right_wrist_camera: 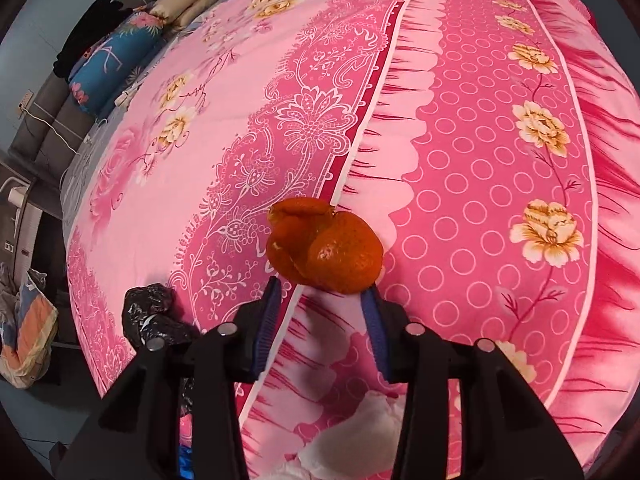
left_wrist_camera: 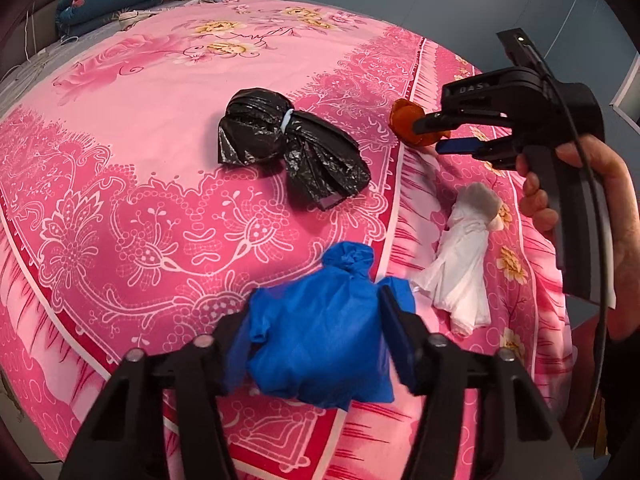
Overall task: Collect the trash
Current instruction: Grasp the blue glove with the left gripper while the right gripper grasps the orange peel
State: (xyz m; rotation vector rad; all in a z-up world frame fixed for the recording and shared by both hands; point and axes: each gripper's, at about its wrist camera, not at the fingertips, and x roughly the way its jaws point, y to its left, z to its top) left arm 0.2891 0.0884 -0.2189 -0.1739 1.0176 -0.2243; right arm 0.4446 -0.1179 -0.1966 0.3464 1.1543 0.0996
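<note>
Grips, with the left gripper (left_wrist_camera: pixel 320 300), a knotted blue bag (left_wrist_camera: pixel 320 344): clenched on it, a pad pressed into each flank, knot pointing straight ahead beyond the fingertips, bulk sagging back between the jaws onto the pink bedspread (left_wrist_camera: pixel 140 120).

Pinches, with the right gripper (right_wrist_camera: pixel 322 286), an orange peel (right_wrist_camera: pixel 324 248) right at the fingertips: apparently grasping only its near edge, most of the peel bulging ahead of the pads and a little to their left. Shallow hold, by the look of it; likely to slip unless seated deeper before lifting.

Leaves two pieces loose on the bedspread. Black tied bag (left_wrist_camera: pixel 292 152): ahead of the left gripper, slightly left of its line, long axis running crosswise and angled back toward the right; just left of and behind the right gripper's tips in the right wrist view. White crumpled tissue (left_wrist_camera: pixel 460 264): just right of the left gripper, long axis roughly along its pointing line, directly beneath and behind the right gripper's fingers.

Puts the tissue nearer the right hand (left_wrist_camera: pixel 592 184), the black bag about between the two.
</note>
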